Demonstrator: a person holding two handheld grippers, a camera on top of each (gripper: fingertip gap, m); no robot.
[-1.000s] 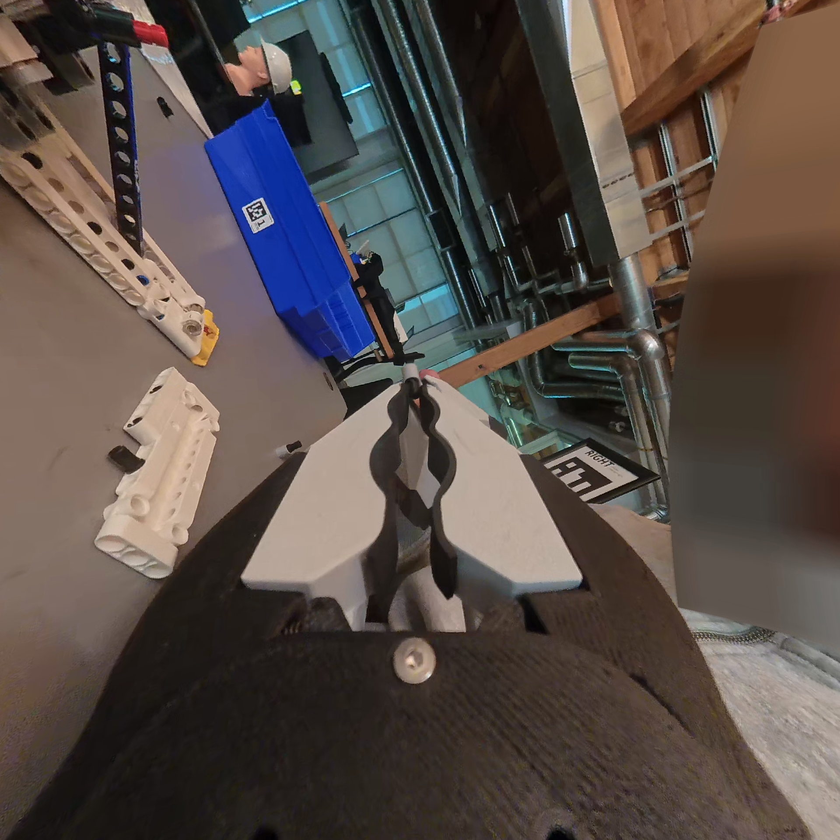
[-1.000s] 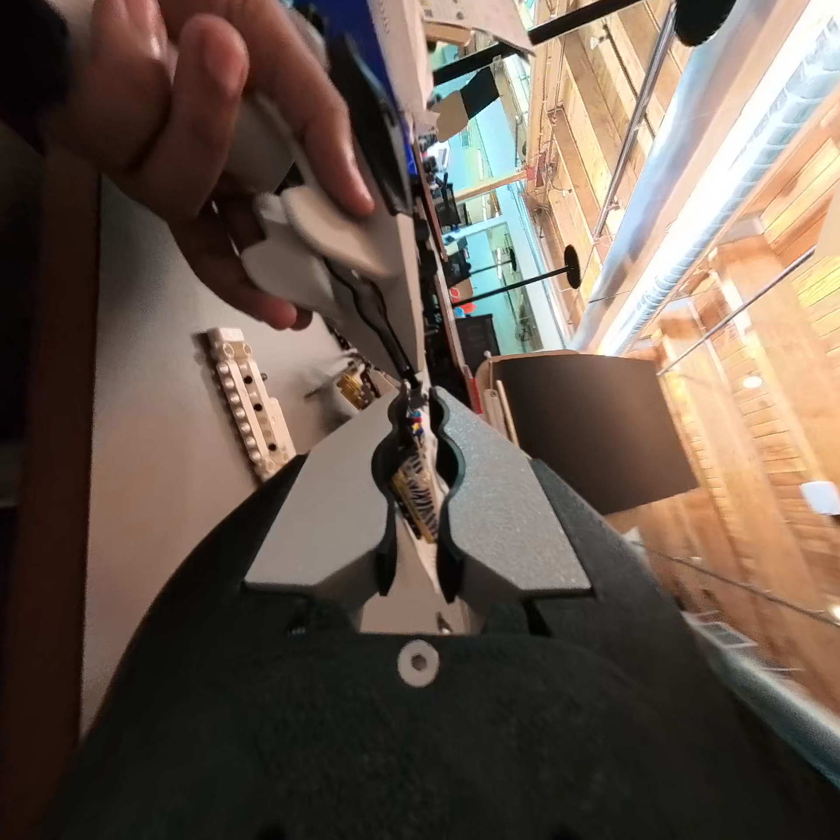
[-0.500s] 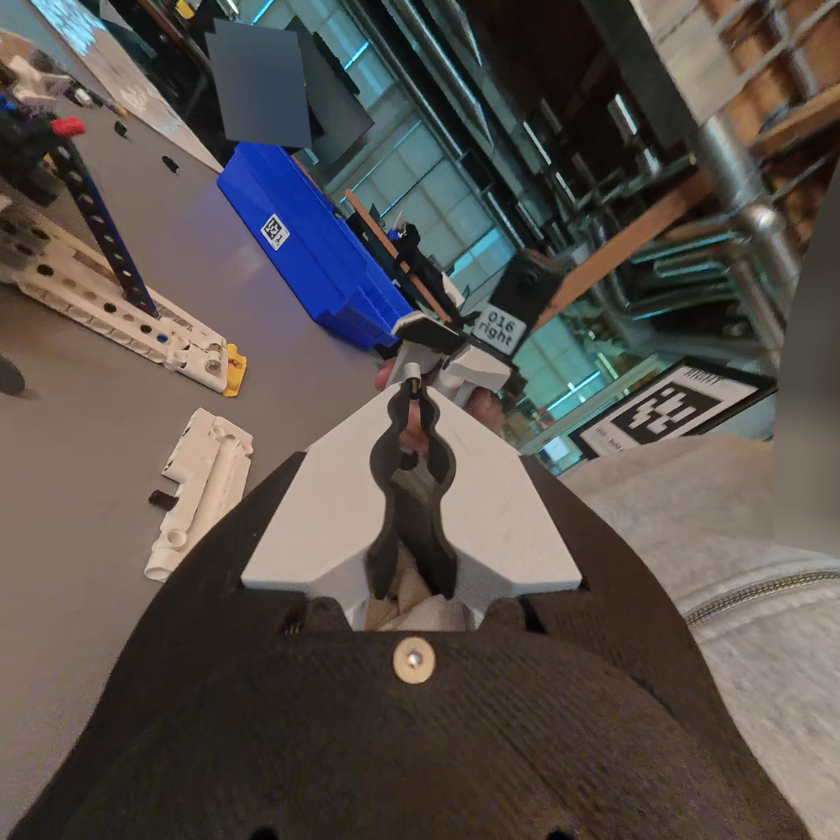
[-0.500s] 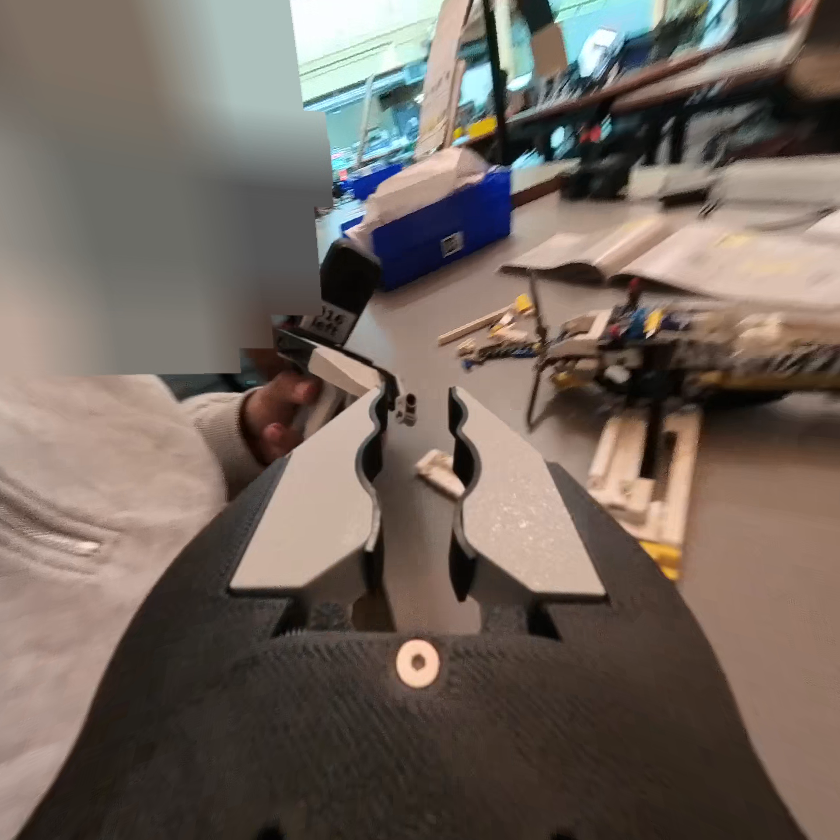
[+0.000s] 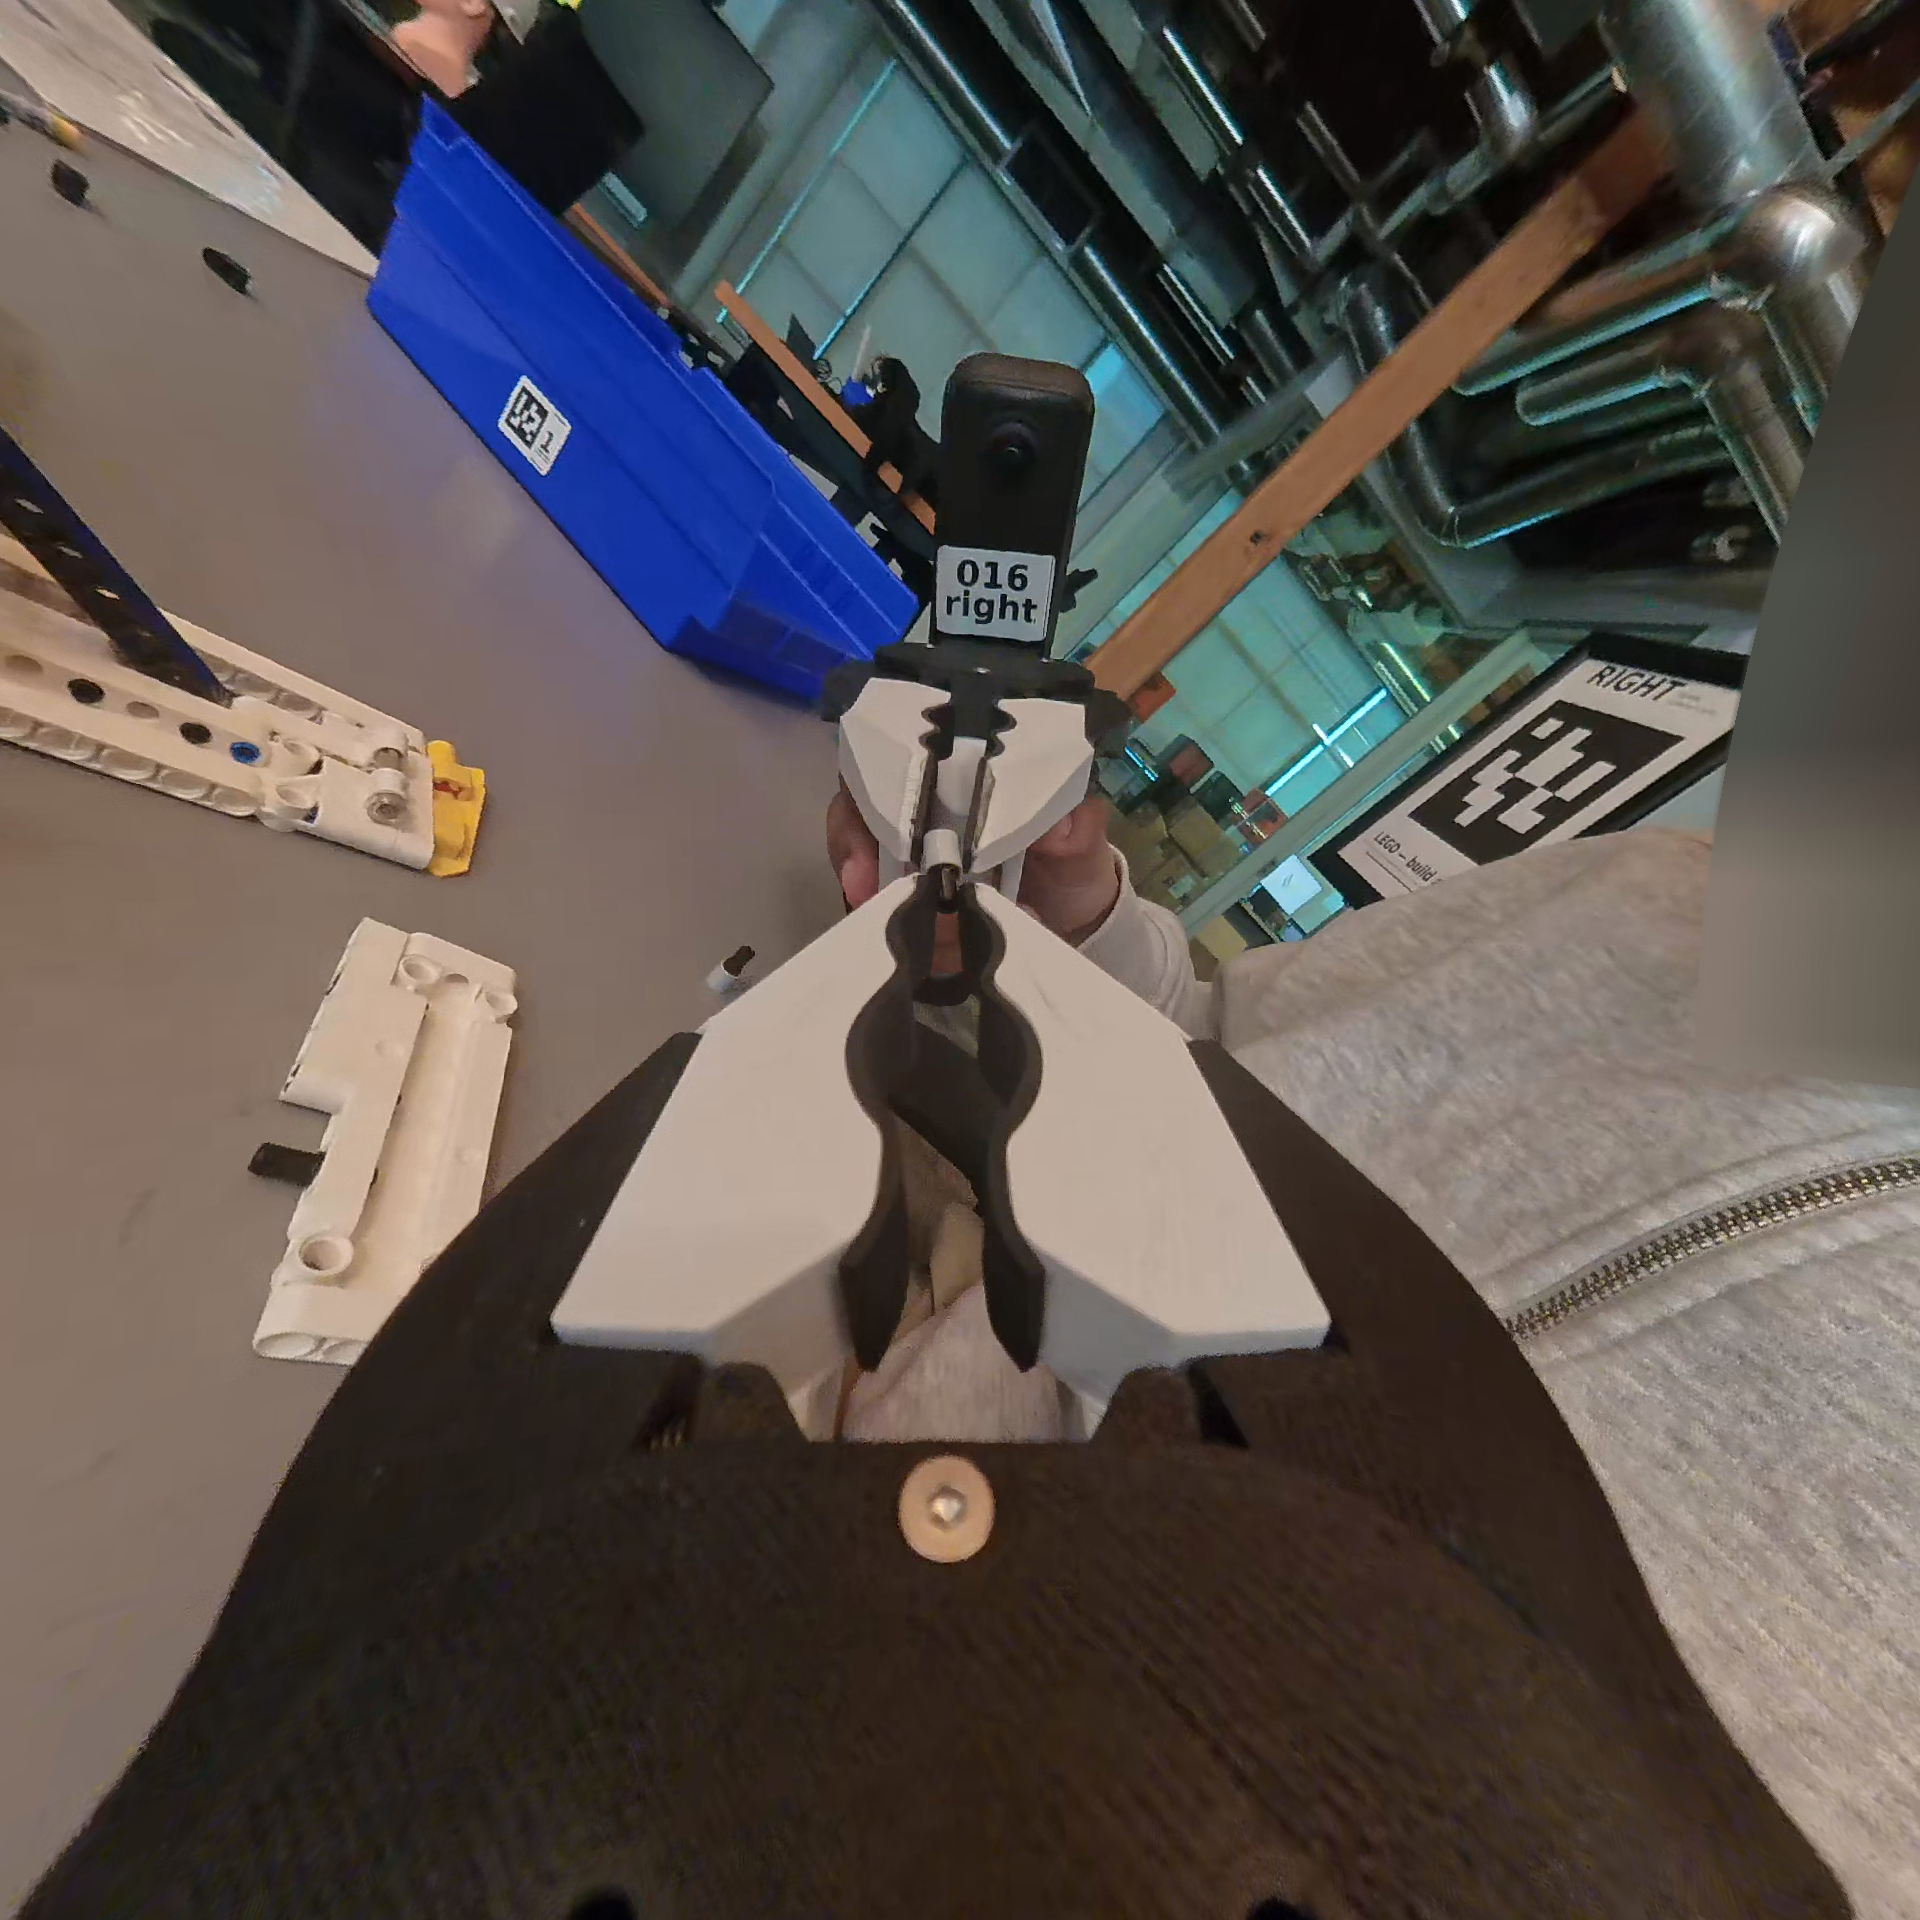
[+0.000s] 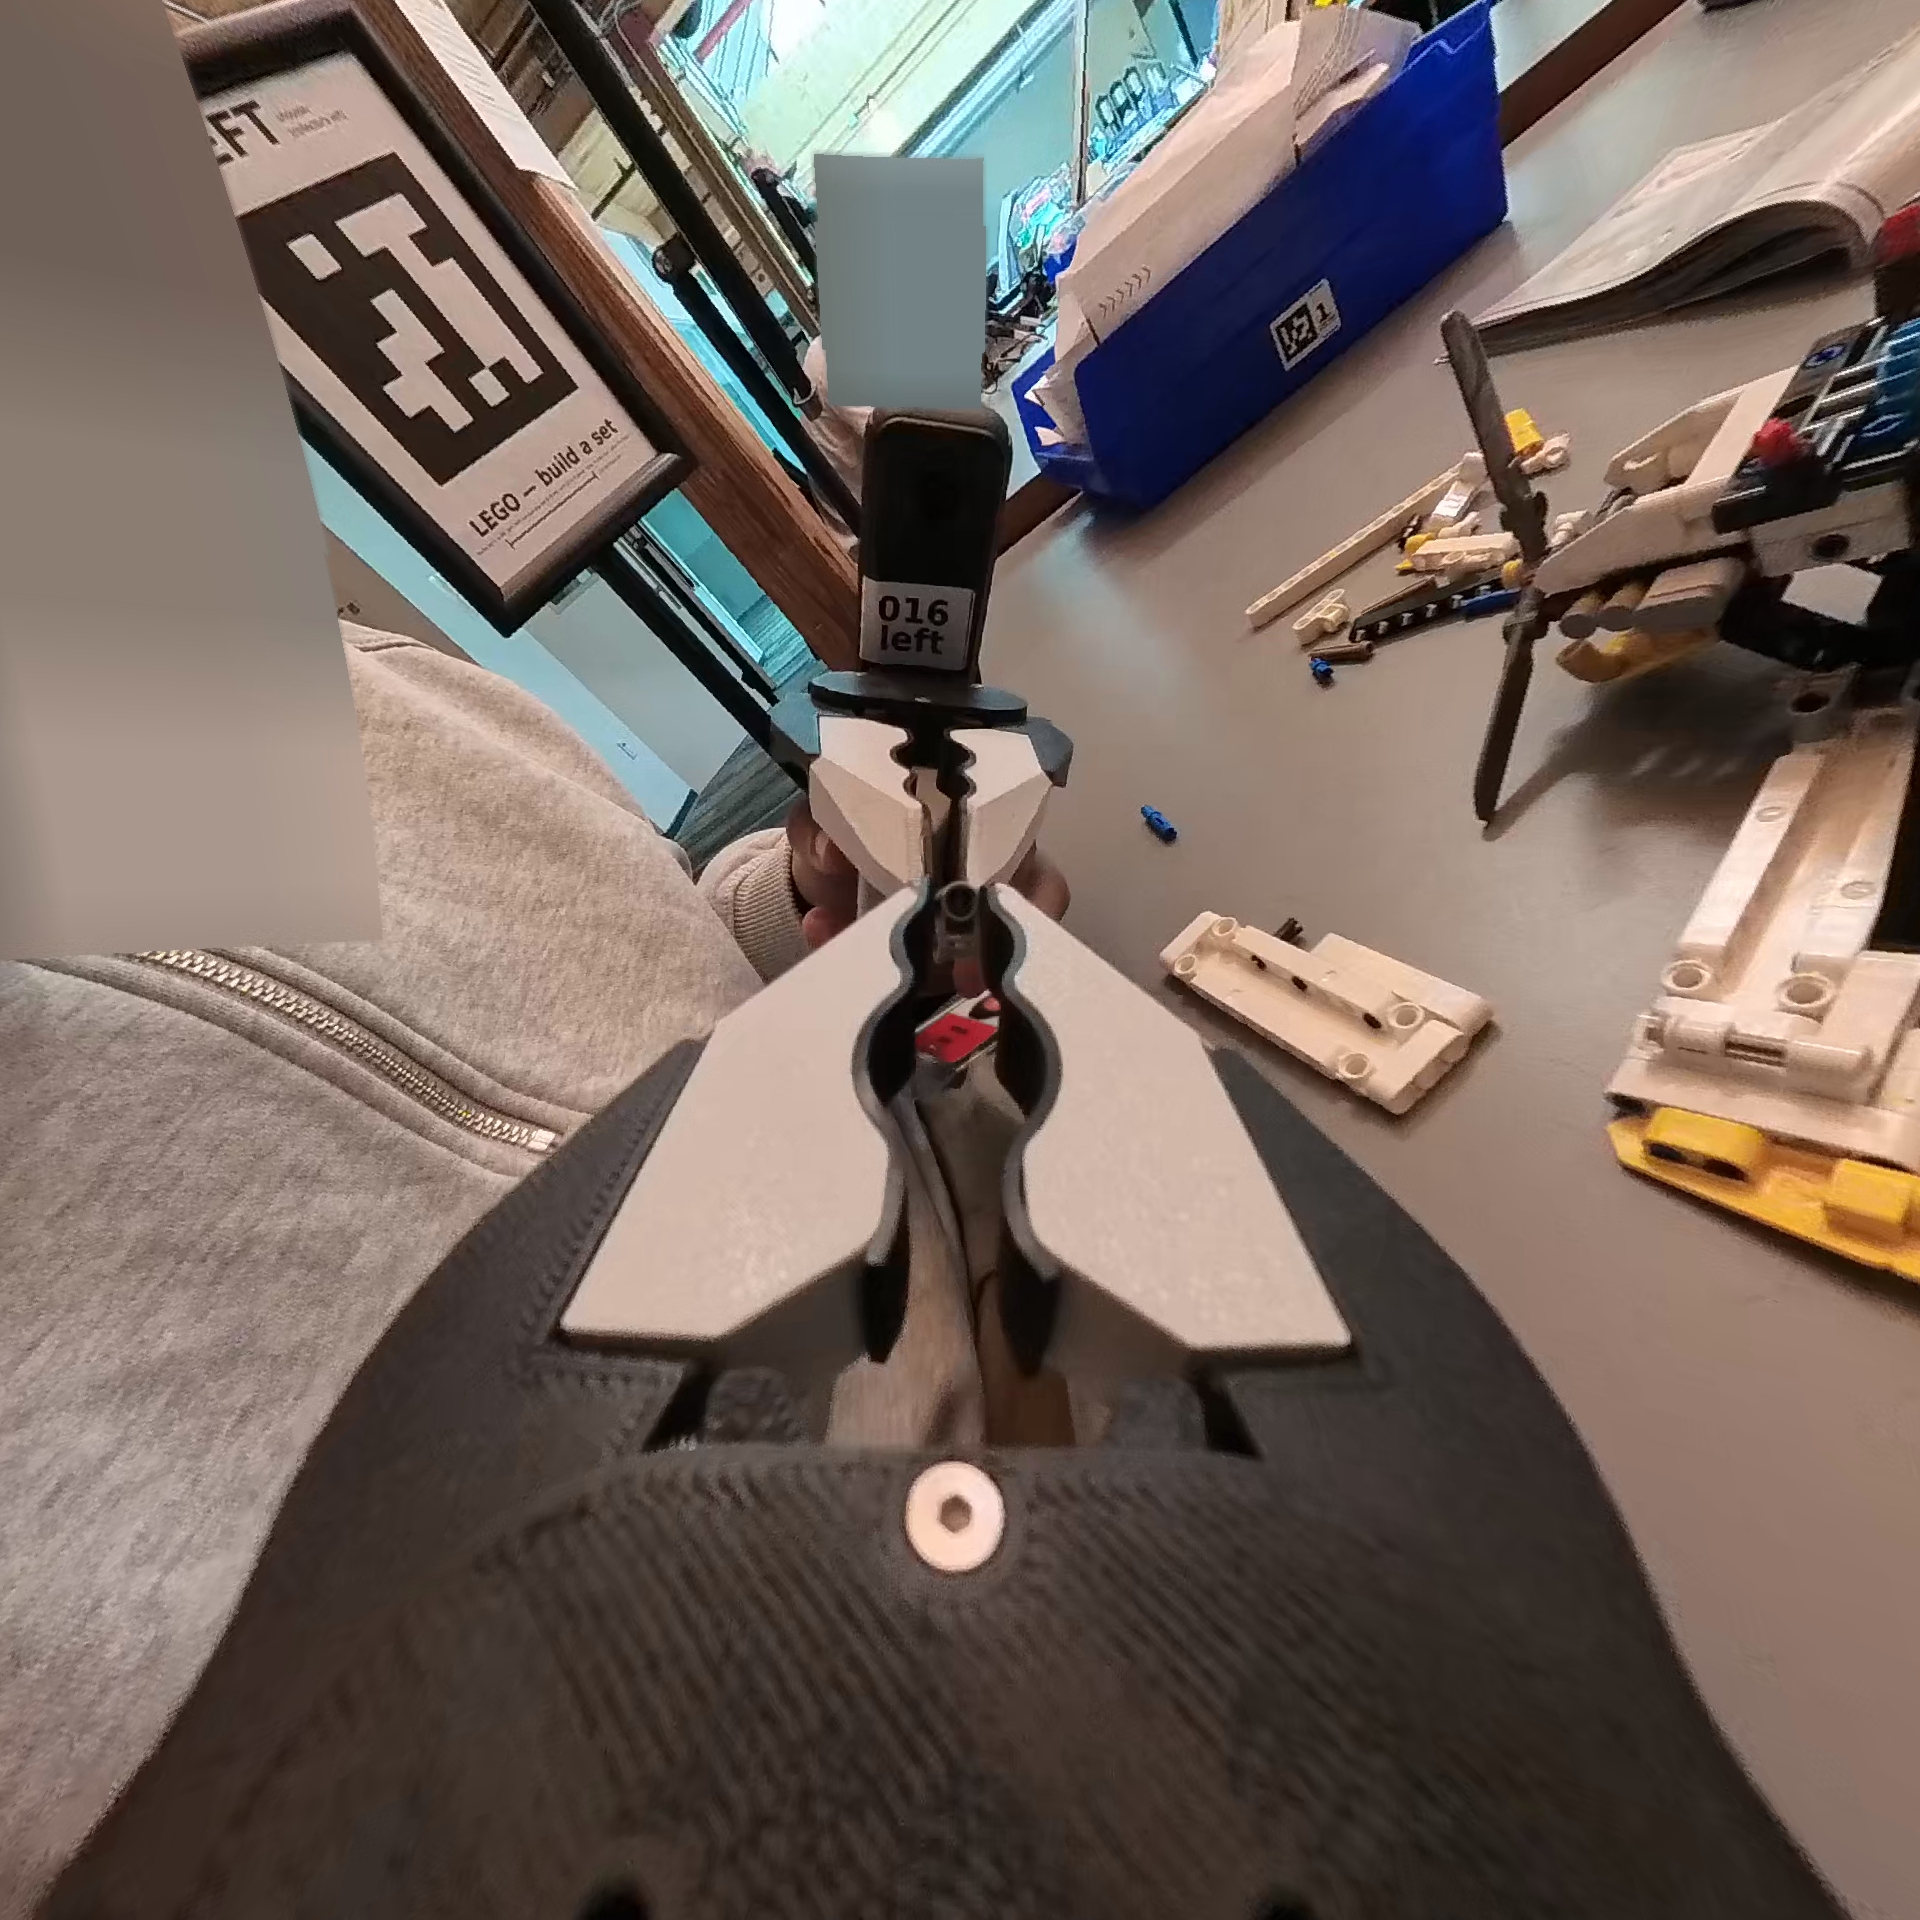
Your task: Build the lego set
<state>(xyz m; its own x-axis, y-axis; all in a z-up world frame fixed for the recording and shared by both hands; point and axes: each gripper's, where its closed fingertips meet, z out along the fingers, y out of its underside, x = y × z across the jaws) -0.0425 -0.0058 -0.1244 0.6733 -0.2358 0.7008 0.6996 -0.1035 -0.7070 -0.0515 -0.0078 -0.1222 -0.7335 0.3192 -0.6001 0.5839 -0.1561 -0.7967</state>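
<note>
My left gripper point(image 5: 943, 902) and right gripper point(image 6: 956, 914) point at each other, tip to tip, above the near edge of the grey table point(image 5: 312, 499). A small grey connector piece point(image 6: 956, 920) sits between the right fingertips. In the left wrist view it shows pale point(image 5: 940, 844), with its dark end pinched in the left tips. Both grippers are shut on it from opposite ends. The left gripper shows in the right wrist view point(image 6: 938, 831). The right gripper shows in the left wrist view point(image 5: 961, 821). A part-built model point(image 6: 1683, 540) with a grey propeller stands at the right.
A white panel point(image 5: 395, 1132) point(image 6: 1330, 997) lies near the grippers beside a small black pin point(image 5: 281, 1162). A white beam assembly with yellow ends point(image 5: 260, 769) point(image 6: 1787, 997), a blue bin point(image 5: 623, 468) point(image 6: 1299, 312), an open booklet point(image 6: 1714, 218) and a blue pin point(image 6: 1158, 823) lie on the table. A person's grey sweatshirt point(image 6: 260, 1195) is close. Only a small space, under 4 cm, lies between the two pairs of fingers. Left tips and right tips are each some 15 centimeters from the part-built model point(image 6: 1683, 540).
Half a second ago the right gripper was open beside the piece held in the left tips. It has now shut on that piece. Both views have swung level, face to face.
</note>
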